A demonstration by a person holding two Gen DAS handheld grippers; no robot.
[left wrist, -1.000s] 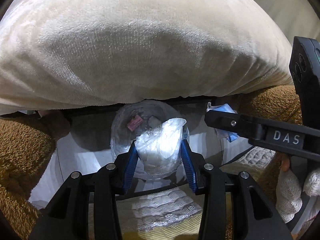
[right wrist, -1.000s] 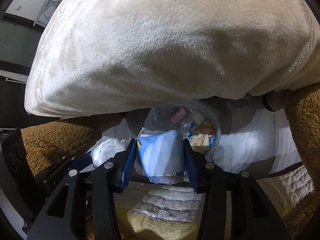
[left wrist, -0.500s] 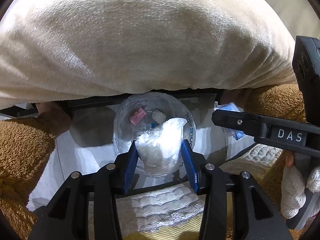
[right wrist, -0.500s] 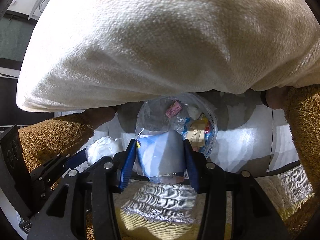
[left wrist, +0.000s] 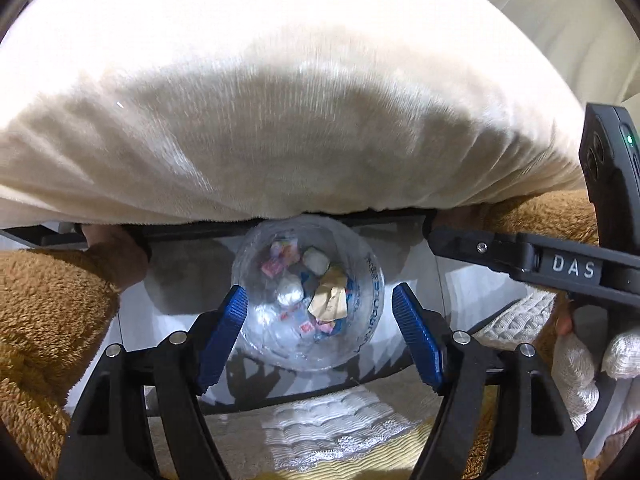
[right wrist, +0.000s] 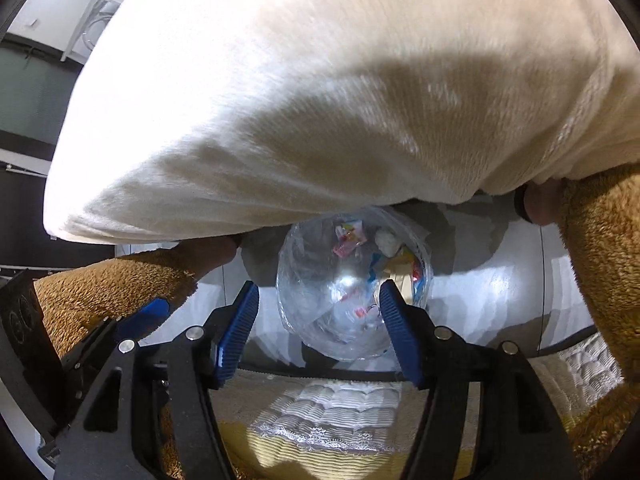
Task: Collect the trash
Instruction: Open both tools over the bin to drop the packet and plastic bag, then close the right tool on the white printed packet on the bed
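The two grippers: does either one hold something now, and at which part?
Nothing is held. The left gripper and the right gripper are both open, above the clear trash bag.

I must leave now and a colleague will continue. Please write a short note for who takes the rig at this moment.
Left claw: open, holds nothing.
Right claw: open, holds nothing.
Clear bag hangs open below both claws, a person in brown sleeves holds it; wrappers and crumpled paper lie inside.
Done: some trash is in the bag.
Left: whether more trash remains cannot be seen; a white blanket blocks most of the view.
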